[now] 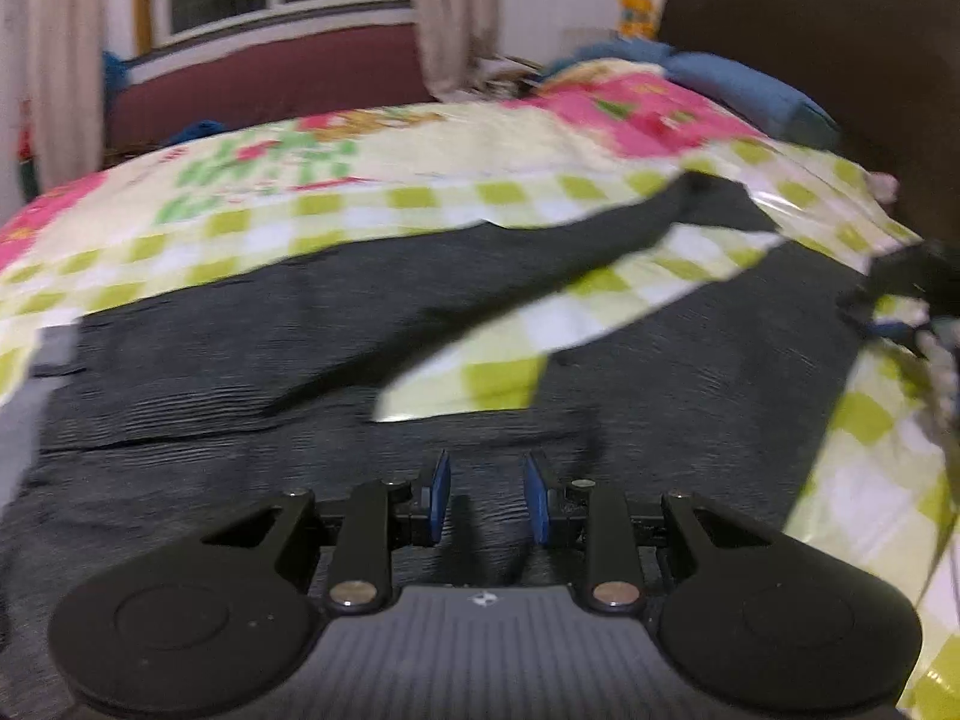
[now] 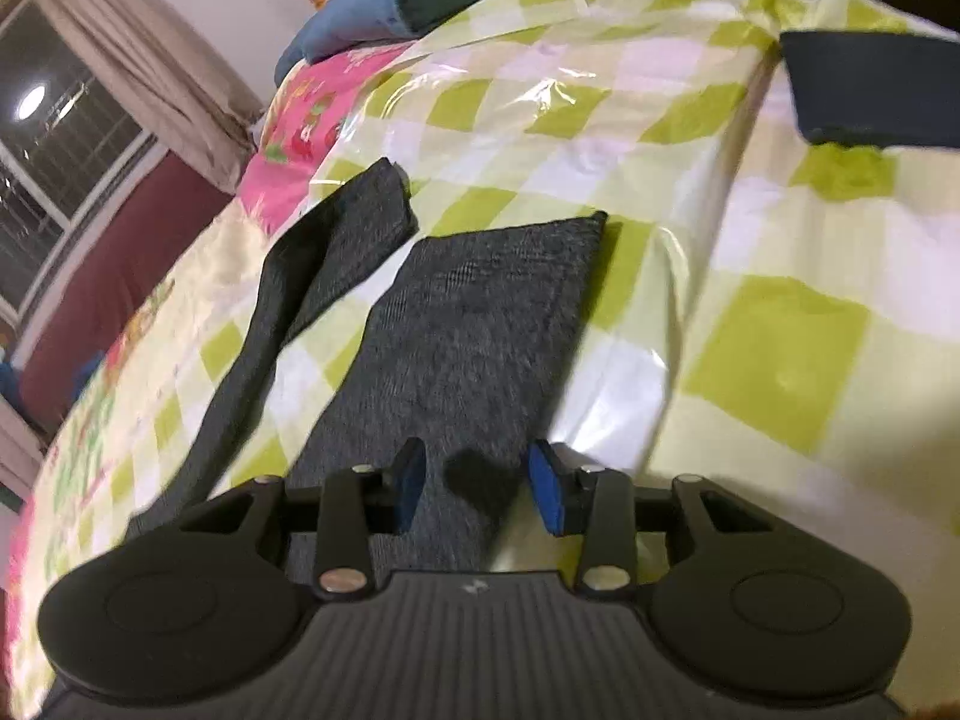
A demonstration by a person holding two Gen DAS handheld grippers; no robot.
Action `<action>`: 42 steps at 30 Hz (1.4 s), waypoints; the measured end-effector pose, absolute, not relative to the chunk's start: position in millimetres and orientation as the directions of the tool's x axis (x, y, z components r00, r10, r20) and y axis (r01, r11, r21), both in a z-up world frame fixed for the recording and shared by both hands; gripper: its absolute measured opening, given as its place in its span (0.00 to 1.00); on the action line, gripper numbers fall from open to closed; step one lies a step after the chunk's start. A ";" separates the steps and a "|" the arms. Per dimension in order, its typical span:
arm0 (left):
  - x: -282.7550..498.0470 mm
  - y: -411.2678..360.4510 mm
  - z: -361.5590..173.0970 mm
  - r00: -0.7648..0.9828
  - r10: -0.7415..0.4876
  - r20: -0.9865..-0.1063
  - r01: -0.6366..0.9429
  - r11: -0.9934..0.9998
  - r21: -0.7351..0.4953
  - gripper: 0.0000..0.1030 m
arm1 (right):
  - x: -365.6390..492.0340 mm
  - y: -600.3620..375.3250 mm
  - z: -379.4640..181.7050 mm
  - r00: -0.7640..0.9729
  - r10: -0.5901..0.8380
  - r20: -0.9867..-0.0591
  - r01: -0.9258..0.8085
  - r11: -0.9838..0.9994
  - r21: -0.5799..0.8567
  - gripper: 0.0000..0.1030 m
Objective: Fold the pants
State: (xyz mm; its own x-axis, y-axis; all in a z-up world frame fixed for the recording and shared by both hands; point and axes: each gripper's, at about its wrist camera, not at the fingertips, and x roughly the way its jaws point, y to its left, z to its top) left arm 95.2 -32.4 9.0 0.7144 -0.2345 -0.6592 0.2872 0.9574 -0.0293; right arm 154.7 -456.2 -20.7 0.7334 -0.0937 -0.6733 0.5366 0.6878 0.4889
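Below both cameras, dark grey pants (image 1: pixel 300 324) lie spread flat on a bed covered by a green-and-white checked sheet (image 1: pixel 630 282) under clear plastic. In the left wrist view the left hand-held gripper (image 1: pixel 486 495) hangs over the wide upper part of the pants, its blue pads (image 1: pixel 441 480) spread apart with nothing between them, only cloth beneath. From there one leg runs toward 1 o'clock, the other toward 3 o'clock, with a wedge of checked sheet showing between them. At 3 o'clock, at the picture's edge, a blurred black object shows; I cannot tell what it is.

In the right wrist view the right hand-held gripper (image 2: pixel 477 486) hovers over the right-hand leg (image 2: pixel 474 324) near its outer edge, jaws apart and empty, pinching nothing. That leg runs up to a square hem at 12 o'clock. The other leg (image 2: pixel 336 252) lies at 11 o'clock, partly doubled over itself, separated by a strip of sheet. A dark folded cloth (image 2: pixel 876 90) rests on the sheet at 2 o'clock, well apart from the pants. A blue pillow (image 2: pixel 384 6) sits at the head of the bed near 11 o'clock, beside a pink floral quilt (image 2: pixel 300 120). A curtained window (image 2: pixel 72 120) fills 10 o'clock.
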 end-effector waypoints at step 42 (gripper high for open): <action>63.5 -34.4 10.7 0.728 -0.176 -0.663 0.291 0.954 0.066 0.45 | 19.1 -439.0 56.8 0.771 -0.249 -0.586 0.467 0.846 0.256 0.16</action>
